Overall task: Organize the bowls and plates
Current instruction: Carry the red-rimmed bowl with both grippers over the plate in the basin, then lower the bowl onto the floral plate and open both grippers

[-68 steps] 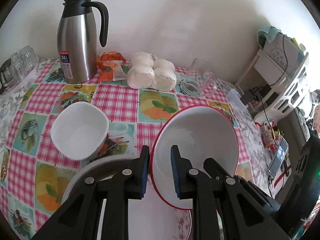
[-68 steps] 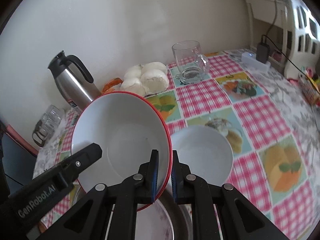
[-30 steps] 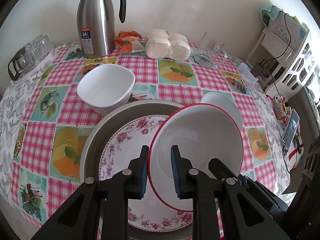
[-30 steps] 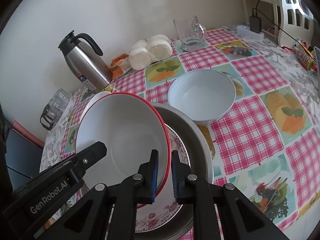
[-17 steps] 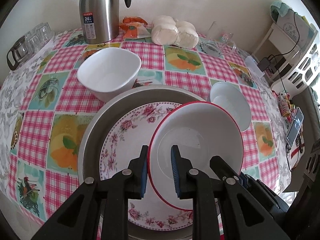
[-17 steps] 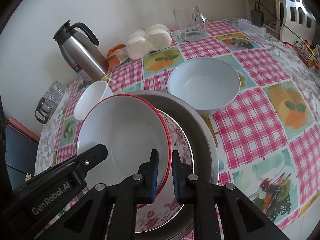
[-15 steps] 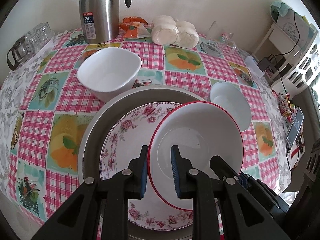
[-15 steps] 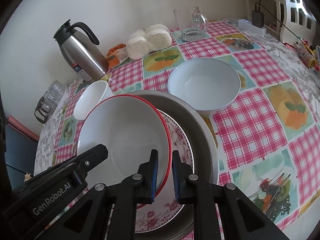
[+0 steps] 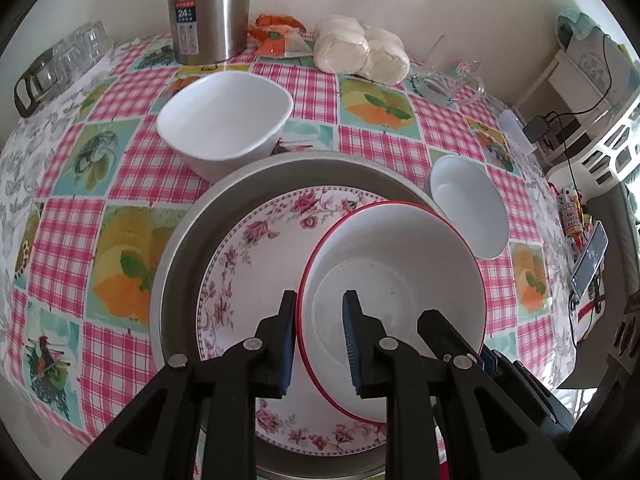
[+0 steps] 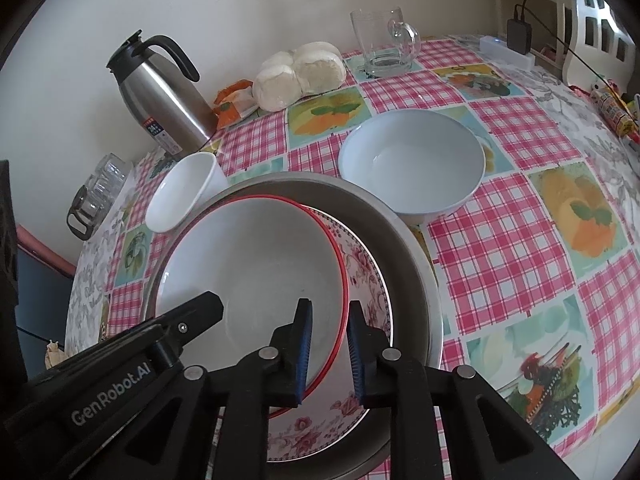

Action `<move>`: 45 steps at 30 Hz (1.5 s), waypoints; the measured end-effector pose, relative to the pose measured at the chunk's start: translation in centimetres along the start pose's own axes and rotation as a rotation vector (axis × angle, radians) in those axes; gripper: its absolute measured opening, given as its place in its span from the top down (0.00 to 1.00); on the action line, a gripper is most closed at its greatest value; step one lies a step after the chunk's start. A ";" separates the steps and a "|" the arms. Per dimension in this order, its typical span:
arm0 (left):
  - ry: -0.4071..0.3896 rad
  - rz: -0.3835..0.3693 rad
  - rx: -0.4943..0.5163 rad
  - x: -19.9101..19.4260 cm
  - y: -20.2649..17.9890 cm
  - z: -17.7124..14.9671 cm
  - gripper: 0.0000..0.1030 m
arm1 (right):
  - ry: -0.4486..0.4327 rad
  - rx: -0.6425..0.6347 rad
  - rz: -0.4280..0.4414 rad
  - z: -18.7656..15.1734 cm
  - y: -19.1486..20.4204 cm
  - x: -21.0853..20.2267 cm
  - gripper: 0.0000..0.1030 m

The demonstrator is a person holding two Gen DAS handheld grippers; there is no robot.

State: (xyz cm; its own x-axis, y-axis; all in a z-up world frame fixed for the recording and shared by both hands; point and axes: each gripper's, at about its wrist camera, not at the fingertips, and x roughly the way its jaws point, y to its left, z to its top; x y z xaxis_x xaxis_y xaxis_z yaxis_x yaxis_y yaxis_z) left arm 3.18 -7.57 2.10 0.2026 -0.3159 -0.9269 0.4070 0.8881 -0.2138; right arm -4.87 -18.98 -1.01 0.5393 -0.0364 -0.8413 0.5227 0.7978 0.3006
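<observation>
The red-rimmed bowl (image 9: 394,300) sits low and centre in both views, resting on the flowered plate (image 9: 248,264), which lies inside a wide metal pan (image 9: 188,248). The left gripper (image 9: 320,340) has its fingers on either side of the bowl's near-left rim; the outer pad touches the rim, and I cannot tell whether the inner pad presses it. In the right wrist view, the right gripper (image 10: 327,350) straddles the bowl's right rim with its fingers opening and small gaps showing at the pads. On the checked surface (image 9: 132,168), a squarish white bowl (image 9: 226,122) touches the pan's upper left edge and a round white bowl (image 9: 468,210) sits just beside its upper right. Farther back stand a steel jug (image 9: 208,8), wrapped buns (image 9: 360,50) and a glass mug (image 10: 382,42).
</observation>
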 end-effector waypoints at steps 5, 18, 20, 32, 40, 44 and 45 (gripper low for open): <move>0.031 0.013 -0.029 0.8 0.8 0.1 0.79 | -0.003 -0.011 0.000 0.1 0.3 0.0 0.80; 0.053 -0.001 -0.122 1.0 2.8 0.6 0.77 | -0.001 -0.044 0.010 -0.1 1.1 0.0 0.81; 0.053 -0.004 -0.125 0.8 3.0 0.7 0.77 | -0.001 -0.041 0.010 0.0 1.1 0.0 0.81; 0.012 0.018 -0.139 -0.7 3.7 0.8 0.58 | -0.039 -0.031 -0.009 0.2 0.8 -0.9 0.81; -0.013 0.055 -0.154 -1.5 4.1 0.9 0.45 | -0.066 -0.003 -0.024 0.5 0.1 -1.3 0.48; -0.021 0.067 -0.151 -1.6 4.1 0.9 0.40 | -0.082 -0.004 -0.026 0.5 0.1 -1.4 0.35; -0.024 0.075 -0.151 -1.6 4.1 0.9 0.33 | -0.083 -0.004 -0.025 0.6 0.1 -1.4 0.32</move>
State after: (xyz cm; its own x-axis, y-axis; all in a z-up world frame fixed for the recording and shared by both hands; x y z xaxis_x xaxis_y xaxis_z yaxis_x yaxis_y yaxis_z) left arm 5.33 -3.76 3.05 0.2495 -0.2528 -0.9348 0.2517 0.9491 -0.1895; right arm -5.21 -19.16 0.48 0.5796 -0.1057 -0.8080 0.5337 0.7986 0.2783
